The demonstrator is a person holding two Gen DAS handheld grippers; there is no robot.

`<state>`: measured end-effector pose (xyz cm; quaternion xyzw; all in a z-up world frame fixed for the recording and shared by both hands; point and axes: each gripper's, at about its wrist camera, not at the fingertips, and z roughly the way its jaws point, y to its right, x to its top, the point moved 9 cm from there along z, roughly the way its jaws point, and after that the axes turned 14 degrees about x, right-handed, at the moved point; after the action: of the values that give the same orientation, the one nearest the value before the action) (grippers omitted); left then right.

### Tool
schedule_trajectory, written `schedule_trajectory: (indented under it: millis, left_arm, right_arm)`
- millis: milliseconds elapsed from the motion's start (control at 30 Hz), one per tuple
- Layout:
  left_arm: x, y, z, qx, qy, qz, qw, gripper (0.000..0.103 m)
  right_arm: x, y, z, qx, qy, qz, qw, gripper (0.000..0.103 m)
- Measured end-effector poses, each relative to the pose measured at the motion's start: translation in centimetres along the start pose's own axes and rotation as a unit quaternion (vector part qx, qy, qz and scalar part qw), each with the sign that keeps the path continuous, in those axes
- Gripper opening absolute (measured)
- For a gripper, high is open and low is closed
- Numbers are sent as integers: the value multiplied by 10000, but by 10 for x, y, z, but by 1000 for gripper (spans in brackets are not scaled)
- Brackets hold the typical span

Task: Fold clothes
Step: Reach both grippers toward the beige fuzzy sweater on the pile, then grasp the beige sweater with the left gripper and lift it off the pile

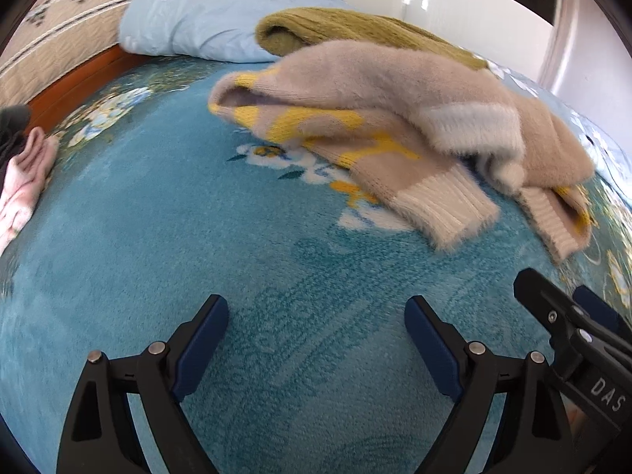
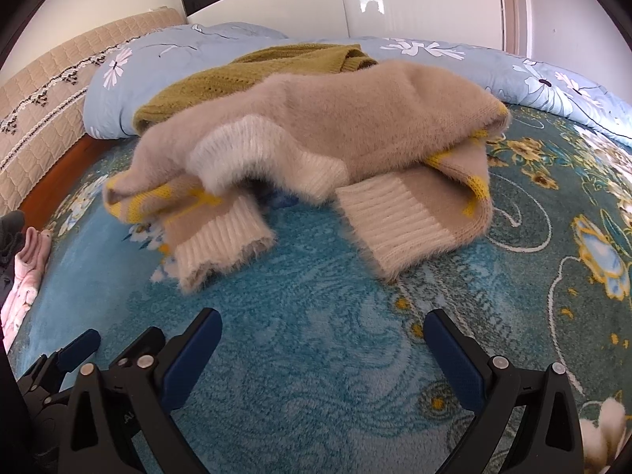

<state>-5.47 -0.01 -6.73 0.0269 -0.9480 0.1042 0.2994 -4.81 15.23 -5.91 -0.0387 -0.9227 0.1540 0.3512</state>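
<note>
- Right now the fuzzy beige sweater (image 2: 316, 126) lies heaped in the upper middle of my right wrist view, its two cream ribbed cuffs (image 2: 225, 245) pointing down toward my grippers; yellow patterning shows along its folded edges.
- From my left wrist view the same sweater (image 1: 379, 110) sits in the upper right of the frame, one cuff (image 1: 454, 205) lying flat on the blanket.
- Behind it and partly under it is an olive knit garment (image 2: 237, 75), touching the sweater's back edge.
- My right gripper (image 2: 322, 355) is spread wide at the bottom of the frame, holding nothing, hovering above the blanket just short of the cuffs.
- My left gripper (image 1: 316, 339) is likewise spread and empty, low in its frame, over bare blanket.
- Both garments rest on a teal floral blanket (image 2: 316, 316) covering the bed.
- A light blue flowered quilt (image 2: 158, 59) lies bunched across the top of the frame behind the clothes.
- A pink garment (image 1: 23, 181) sits at the left edge, well apart from the sweater.
- A beige quilted headboard (image 2: 47, 91) fills the upper left.
</note>
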Motion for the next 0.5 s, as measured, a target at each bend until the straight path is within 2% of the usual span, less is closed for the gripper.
schedule_trajectory:
  millis: [33,100,133,233,267,333,433,500]
  left_arm:
    - [4,2,-1,45,90,263,9996,91]
    - [16,2,-5,528,475,830,9940,91]
    - [25,4,-8,809,762,1149,9871,91]
    - [50,20,-19,1147,1372,1867,9660,91]
    - [61,28,-21,1411,1638,2153,9523,91]
    - [74,41,-15,1603,1761,2803,9299,91]
    - [94,53,-2,1999,2039,3572,8893,91]
    - [109,58,4,2116,2212,3739,8755,91]
  right_arm:
    - [1,1,-3,-22,41,17,10000,103]
    - [5,6,-11,-128,76,0,9999,103]
    - [7,9,-16,-178,115,-3,9998,103]
    - [16,20,-34,-273,289,106,9992,103]
    - [19,24,-41,-268,374,217,9987,103]
    - [26,36,-52,-140,514,532,9972,103]
    - [29,50,-68,-53,598,910,9940,103]
    - [30,57,-70,50,655,1203,9906,103]
